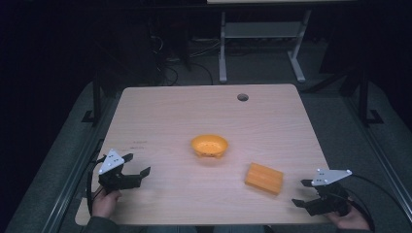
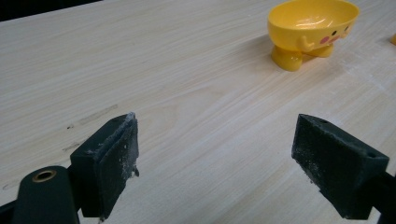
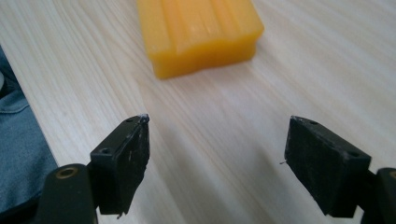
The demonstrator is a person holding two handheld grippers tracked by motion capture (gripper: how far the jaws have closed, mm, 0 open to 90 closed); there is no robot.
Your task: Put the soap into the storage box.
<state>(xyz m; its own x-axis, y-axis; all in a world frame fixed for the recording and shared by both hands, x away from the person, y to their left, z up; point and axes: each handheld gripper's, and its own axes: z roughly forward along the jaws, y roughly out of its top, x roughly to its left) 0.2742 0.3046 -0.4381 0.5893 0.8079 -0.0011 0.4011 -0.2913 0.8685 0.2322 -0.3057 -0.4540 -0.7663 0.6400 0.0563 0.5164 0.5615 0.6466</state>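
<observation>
**Both claws spread, nothing held, block and bowl waiting**

My left claw hovers low over the near-left part of the tabletop, jaws wide apart, nothing between them. In the left gripper view its pads frame bare wood; the yellow footed bowl stands ahead of it and off to its right, well apart, upright on its little feet, mouth up so it can take something dropped in.

My right claw sits at the near-right corner, jaws also spread, pinching nothing. The orange block lies flat on the tabletop just ahead of this claw, slightly toward its left jaw, near but not touching. From the high view the block is between my right claw and the bowl, bowl farther off past it.

My read: the block is the thing to grab, the right claw is lined up for it, jaws wide enough to straddle a narrow side. The left claw is parked clear, maybe to steady the bowl. Approach not yet begun. A person's blue sleeve or trouser cloth shows beside the right claw's left jaw.
</observation>
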